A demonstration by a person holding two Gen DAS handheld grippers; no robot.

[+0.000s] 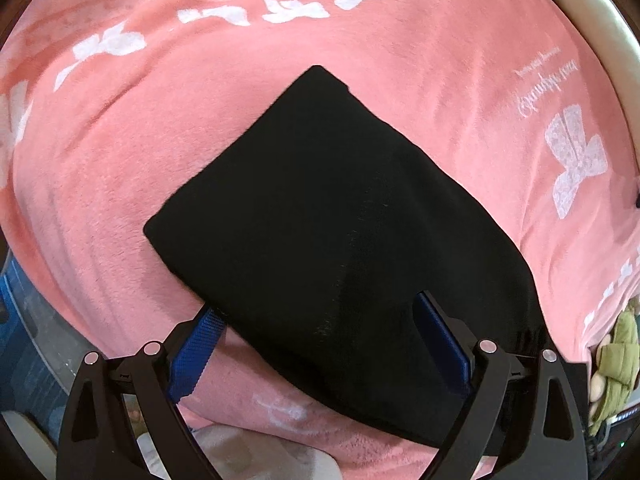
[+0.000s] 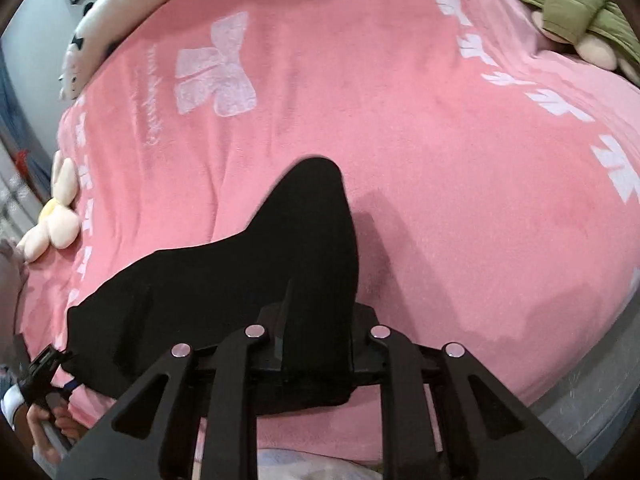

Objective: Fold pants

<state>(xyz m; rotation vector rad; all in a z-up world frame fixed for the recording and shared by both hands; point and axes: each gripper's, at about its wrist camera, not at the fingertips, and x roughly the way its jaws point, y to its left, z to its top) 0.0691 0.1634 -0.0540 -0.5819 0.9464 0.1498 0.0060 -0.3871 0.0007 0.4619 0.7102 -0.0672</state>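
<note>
The black pants lie folded into a rough rectangle on the pink blanket. My left gripper is open, its blue-padded fingers set wide on either side of the pants' near edge, which lies over the gap between them. In the right wrist view my right gripper is shut on a raised corner of the pants, lifting a flap of cloth off the blanket. The fabric hides the fingertips. The other gripper shows at the lower left.
A green jacket and plush toy lie at the blanket's far right corner, and show in the left wrist view. A cream flower plush sits at the left edge. A white cushion with cat print borders the bed.
</note>
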